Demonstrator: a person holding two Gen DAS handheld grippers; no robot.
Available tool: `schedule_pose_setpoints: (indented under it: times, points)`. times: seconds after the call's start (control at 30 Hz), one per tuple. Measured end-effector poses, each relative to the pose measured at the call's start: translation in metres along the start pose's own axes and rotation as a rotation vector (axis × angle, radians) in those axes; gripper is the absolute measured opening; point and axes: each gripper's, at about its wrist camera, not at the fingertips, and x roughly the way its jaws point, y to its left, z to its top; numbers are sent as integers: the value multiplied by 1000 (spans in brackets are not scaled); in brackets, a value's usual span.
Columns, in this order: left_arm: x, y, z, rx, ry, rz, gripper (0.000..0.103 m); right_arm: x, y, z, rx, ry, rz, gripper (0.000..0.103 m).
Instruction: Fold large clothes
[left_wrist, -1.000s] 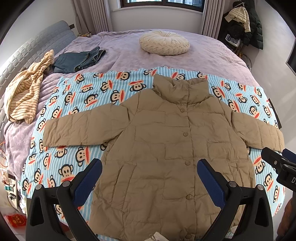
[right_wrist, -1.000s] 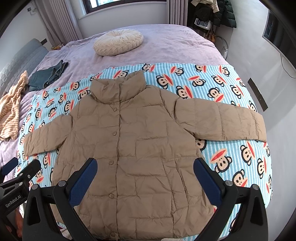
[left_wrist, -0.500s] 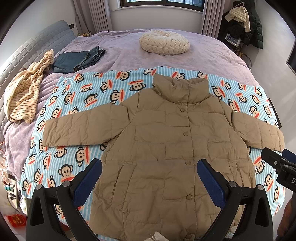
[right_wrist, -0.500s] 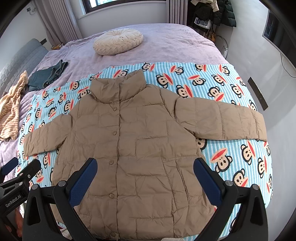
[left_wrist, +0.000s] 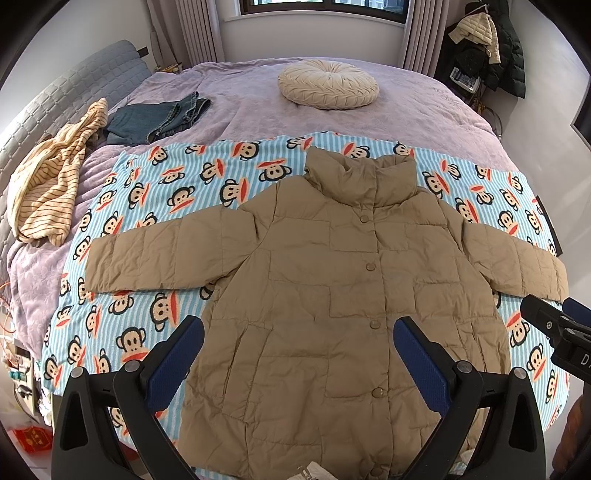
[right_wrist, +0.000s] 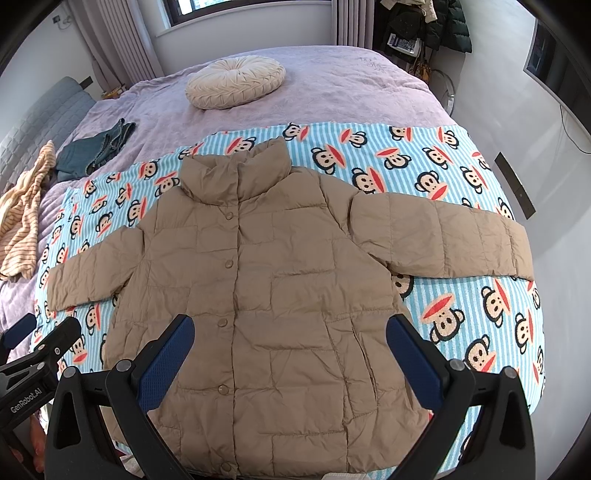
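Observation:
A tan quilted puffer jacket (left_wrist: 332, 280) lies flat, front up and buttoned, on a blue striped monkey-print blanket (left_wrist: 155, 192), both sleeves spread out sideways. It also shows in the right wrist view (right_wrist: 266, 288). My left gripper (left_wrist: 297, 343) is open and empty, held above the jacket's lower half. My right gripper (right_wrist: 290, 343) is open and empty, also above the lower half. Each gripper's edge shows in the other's view: the right one (left_wrist: 554, 328), the left one (right_wrist: 40, 347).
The blanket lies on a purple bedspread (left_wrist: 406, 110). A round cream cushion (left_wrist: 328, 88) sits at the far end. Folded jeans (left_wrist: 159, 118) and a yellow striped garment (left_wrist: 51, 177) lie at the left. Dark coats (left_wrist: 491, 48) hang at the back right.

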Motion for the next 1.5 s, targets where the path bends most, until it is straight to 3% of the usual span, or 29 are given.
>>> schedule_pose_setpoints:
  times: [1.5]
  points:
    - [5,-2,-2,-1,7,-10,103,0,0,0,-1,5,-1,103]
